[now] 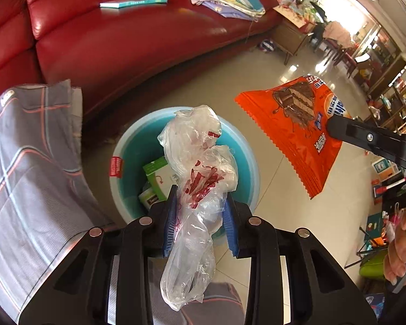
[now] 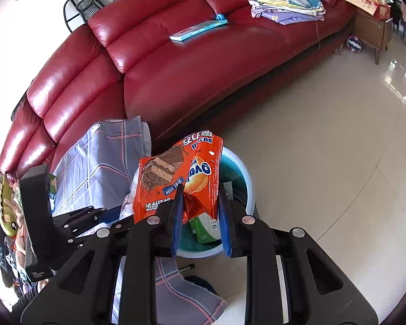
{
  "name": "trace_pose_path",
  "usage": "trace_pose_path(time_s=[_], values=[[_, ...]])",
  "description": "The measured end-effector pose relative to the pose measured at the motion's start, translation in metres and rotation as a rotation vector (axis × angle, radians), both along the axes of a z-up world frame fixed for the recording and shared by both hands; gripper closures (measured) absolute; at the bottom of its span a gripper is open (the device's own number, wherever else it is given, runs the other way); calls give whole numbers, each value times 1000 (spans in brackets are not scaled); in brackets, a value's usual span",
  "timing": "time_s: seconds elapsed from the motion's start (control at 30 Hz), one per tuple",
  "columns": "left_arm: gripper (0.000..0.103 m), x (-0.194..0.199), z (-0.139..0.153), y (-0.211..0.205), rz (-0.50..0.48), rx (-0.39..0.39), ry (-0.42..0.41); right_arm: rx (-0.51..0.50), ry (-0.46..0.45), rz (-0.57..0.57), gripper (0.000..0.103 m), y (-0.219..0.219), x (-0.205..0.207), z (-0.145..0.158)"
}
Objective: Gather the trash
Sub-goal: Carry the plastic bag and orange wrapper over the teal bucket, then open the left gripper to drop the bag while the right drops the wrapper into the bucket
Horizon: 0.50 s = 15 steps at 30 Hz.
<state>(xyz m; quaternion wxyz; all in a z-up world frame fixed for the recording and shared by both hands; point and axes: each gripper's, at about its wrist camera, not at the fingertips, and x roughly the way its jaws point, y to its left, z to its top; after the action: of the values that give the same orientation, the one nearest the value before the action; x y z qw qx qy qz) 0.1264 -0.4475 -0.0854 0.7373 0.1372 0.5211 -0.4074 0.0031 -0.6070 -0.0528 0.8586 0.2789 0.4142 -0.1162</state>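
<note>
My left gripper [image 1: 200, 197] is shut on a crumpled clear plastic bag [image 1: 200, 162] with red print, held above a light blue trash bin [image 1: 121, 178]. The bin holds a green and white carton [image 1: 157, 176]. My right gripper [image 2: 199, 197] is shut on an orange snack wrapper [image 2: 173, 178], held over the same bin [image 2: 246, 184]. In the left wrist view the wrapper [image 1: 292, 124] hangs to the right of the bin from a black finger [image 1: 365, 138].
A red leather sofa [image 1: 121, 40] stands behind the bin, with a book [image 1: 132, 2] and a pile of papers [image 1: 227, 0] on it. A grey plaid cloth [image 1: 27, 162] lies left of the bin. Tiled floor [image 2: 324, 149] stretches to the right.
</note>
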Motion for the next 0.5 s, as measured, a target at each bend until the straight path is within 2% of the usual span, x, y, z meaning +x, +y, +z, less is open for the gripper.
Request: trace_pose_path(time_s=[0.1, 0.2, 0.27, 0.33, 0.4, 0.5], values=[[68, 4, -9, -9, -5, 3, 9, 0, 11, -6, 81, -2, 3, -4], [44, 5, -12, -13, 0, 3, -6, 2, 20, -11, 81, -3, 6, -7], [31, 6, -13, -12, 7, 3, -12, 2, 26, -11, 81, -4, 9, -8], [12, 7, -13, -10, 19, 3, -25, 1, 30, -8, 81, -4, 13, -9], [9, 6, -11, -5, 35, 5, -46, -3, 36, -2, 81, -2, 16, -11], [6, 8, -9, 5, 37, 1, -32, -3, 47, 8, 81, 1, 22, -14]])
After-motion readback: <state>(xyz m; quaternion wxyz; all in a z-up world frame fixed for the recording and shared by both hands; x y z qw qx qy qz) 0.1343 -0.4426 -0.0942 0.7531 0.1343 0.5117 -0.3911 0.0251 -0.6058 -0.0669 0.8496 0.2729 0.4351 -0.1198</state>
